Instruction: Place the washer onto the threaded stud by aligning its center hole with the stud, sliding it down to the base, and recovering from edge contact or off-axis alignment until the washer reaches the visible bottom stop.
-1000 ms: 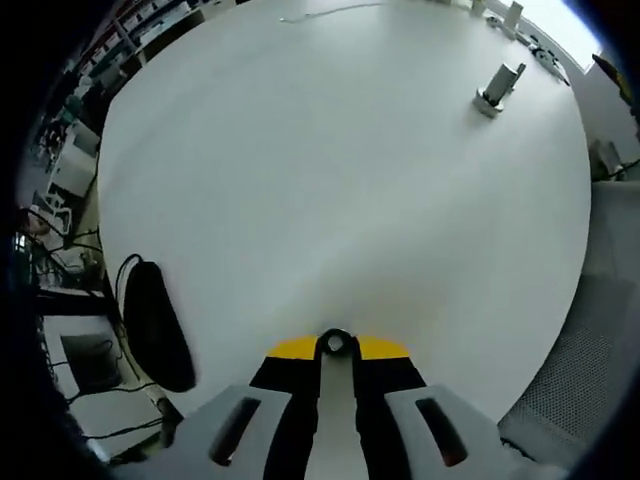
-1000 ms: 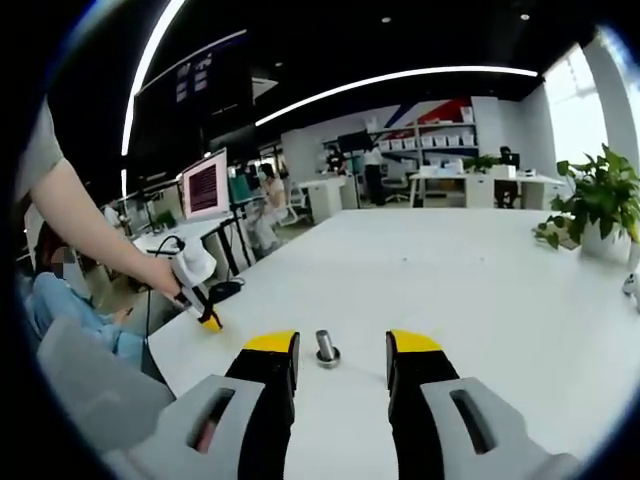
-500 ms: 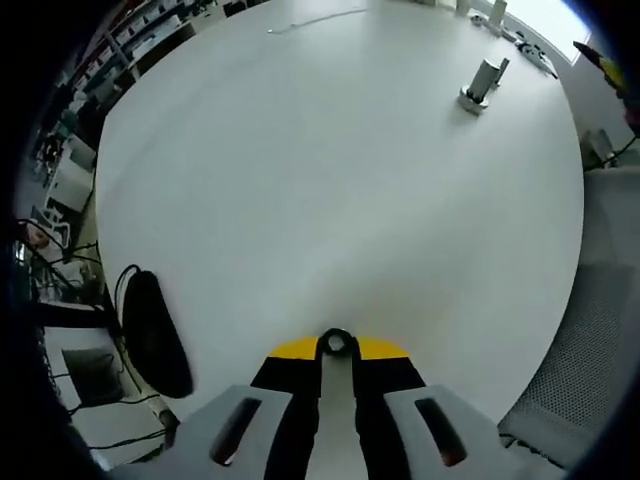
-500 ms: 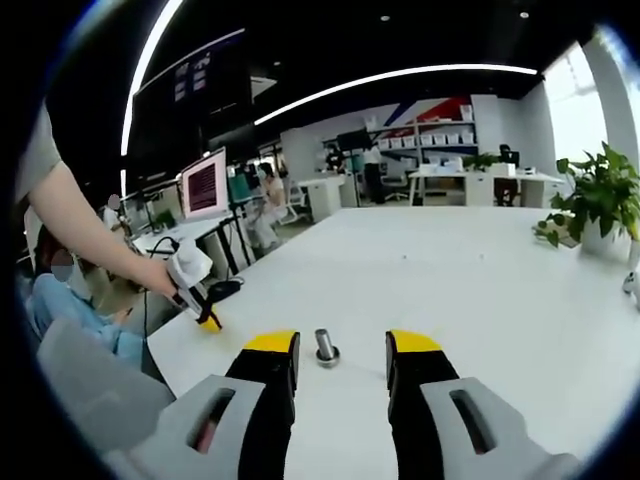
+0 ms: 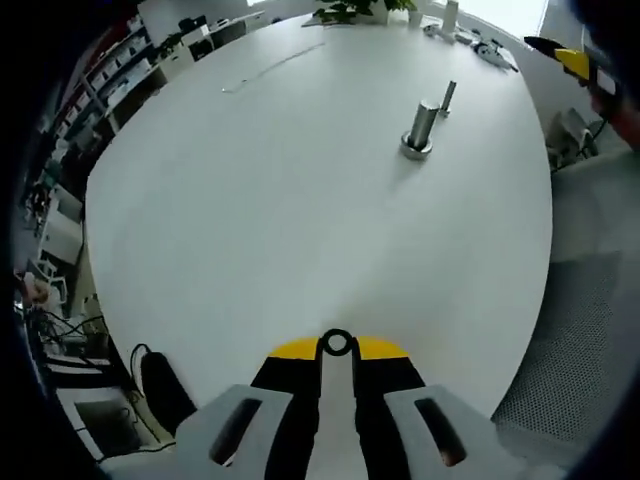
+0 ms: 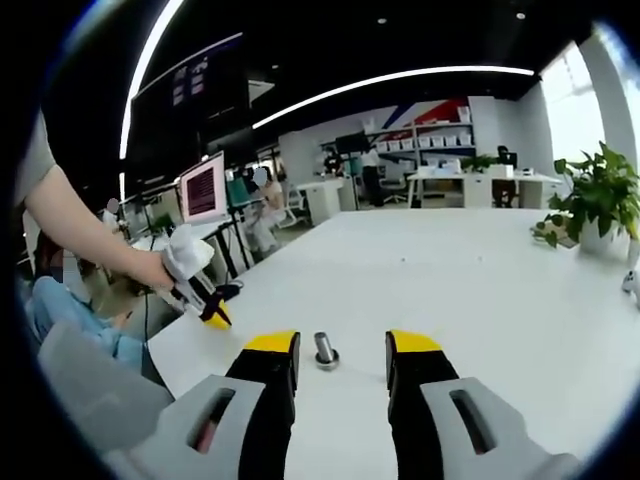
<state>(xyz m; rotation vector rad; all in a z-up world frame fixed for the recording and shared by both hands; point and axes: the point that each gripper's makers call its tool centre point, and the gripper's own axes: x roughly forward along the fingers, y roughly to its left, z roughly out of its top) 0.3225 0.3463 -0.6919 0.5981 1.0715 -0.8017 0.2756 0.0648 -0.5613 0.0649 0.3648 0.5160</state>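
A small dark ring, the washer (image 5: 336, 343), is pinched at the yellow tips of my left gripper (image 5: 336, 350), which is shut on it above the near edge of the white table (image 5: 280, 200). The metal threaded stud (image 5: 420, 128) stands upright on its round base far ahead and to the right. In the right gripper view the same stud (image 6: 325, 349) stands between the yellow tips of my right gripper (image 6: 341, 345), which is open and touches nothing. A person's hand holds the left gripper (image 6: 203, 298) over the table's left edge.
A thin upright metal piece (image 5: 447, 96) stands just beyond the stud. A potted plant (image 6: 595, 205) sits at the table's far right. A dark object (image 5: 165, 385) lies on the floor below the table edge, and a mesh chair (image 5: 560, 380) is to the right.
The left gripper view has swung toward the stud, which now sits lower and nearer the middle. In the right gripper view the left gripper has shifted slightly right and tilted. The right gripper has held still.
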